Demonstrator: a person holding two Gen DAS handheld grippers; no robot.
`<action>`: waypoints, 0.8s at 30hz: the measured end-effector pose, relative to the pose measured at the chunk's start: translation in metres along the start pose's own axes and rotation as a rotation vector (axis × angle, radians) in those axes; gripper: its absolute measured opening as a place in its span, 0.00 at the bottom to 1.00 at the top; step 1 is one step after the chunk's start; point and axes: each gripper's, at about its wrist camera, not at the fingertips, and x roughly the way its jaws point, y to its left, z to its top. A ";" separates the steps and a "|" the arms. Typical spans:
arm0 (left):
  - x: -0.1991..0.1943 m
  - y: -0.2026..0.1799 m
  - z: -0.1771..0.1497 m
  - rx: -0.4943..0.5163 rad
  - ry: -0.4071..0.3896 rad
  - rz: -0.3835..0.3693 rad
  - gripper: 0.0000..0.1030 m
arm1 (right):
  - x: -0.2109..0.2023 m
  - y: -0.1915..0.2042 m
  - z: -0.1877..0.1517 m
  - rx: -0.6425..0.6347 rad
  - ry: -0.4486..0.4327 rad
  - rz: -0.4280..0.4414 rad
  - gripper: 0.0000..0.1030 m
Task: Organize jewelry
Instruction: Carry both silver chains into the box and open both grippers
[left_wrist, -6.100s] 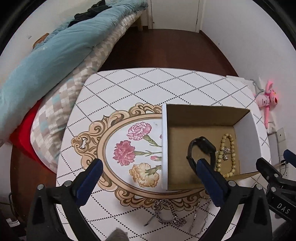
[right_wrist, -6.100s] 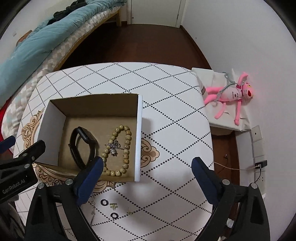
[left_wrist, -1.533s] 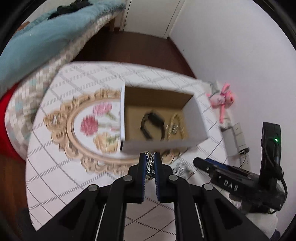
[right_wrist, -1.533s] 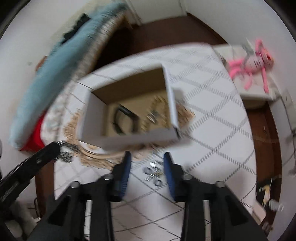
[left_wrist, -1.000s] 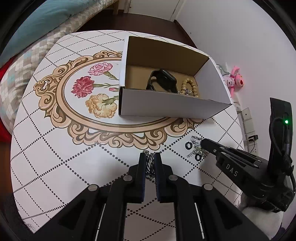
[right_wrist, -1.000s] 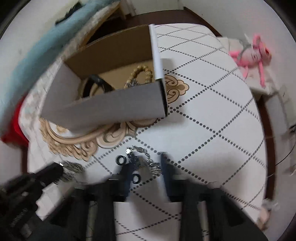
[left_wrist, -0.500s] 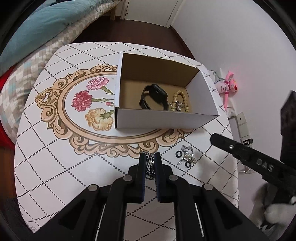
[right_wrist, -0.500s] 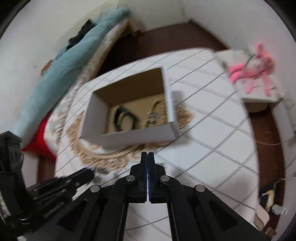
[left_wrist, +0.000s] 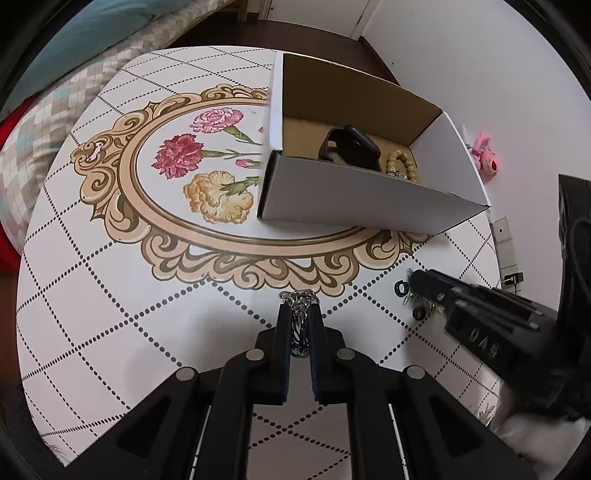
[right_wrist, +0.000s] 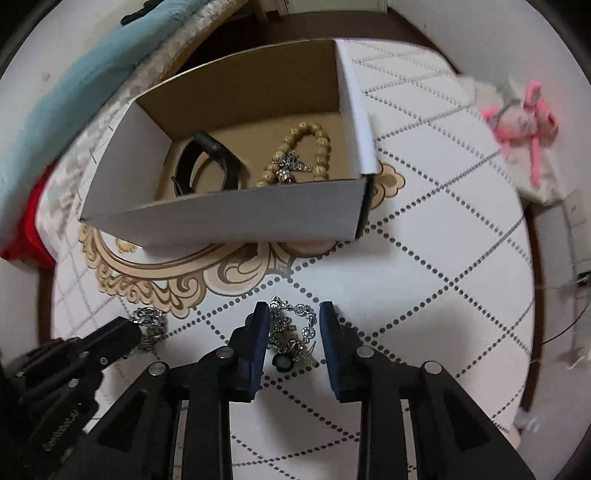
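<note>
An open cardboard box (left_wrist: 354, 199) stands on the patterned table and holds a black watch band (left_wrist: 351, 147) and a beige bead bracelet (right_wrist: 314, 147). My left gripper (left_wrist: 299, 314) is shut on a silver chain bracelet (left_wrist: 298, 325) near the table's front; the chain also shows in the right wrist view (right_wrist: 147, 321). My right gripper (right_wrist: 291, 314) is open and low over the table, its fingers on either side of a small pile of silver chain and earrings (right_wrist: 291, 332) and a black ring (right_wrist: 282, 363).
The table (left_wrist: 92, 295) has a floral oval print left of the box. A bed with a teal and checked quilt (left_wrist: 55, 74) lies beyond the table's left edge. A pink plush toy (right_wrist: 524, 118) lies on a white surface at the right.
My right gripper has opened and dropped to the pile of small jewelry in front of the box. My left gripper still holds the silver chain and has moved closer to the table.
</note>
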 end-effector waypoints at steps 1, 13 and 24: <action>-0.001 0.000 0.000 0.000 -0.001 -0.001 0.06 | -0.001 0.004 -0.002 -0.014 -0.006 0.007 0.12; -0.028 -0.003 0.005 0.001 -0.045 -0.041 0.06 | -0.064 -0.013 -0.019 0.104 -0.145 0.121 0.02; -0.089 -0.032 0.042 0.045 -0.142 -0.162 0.06 | -0.147 0.001 0.013 0.075 -0.298 0.222 0.02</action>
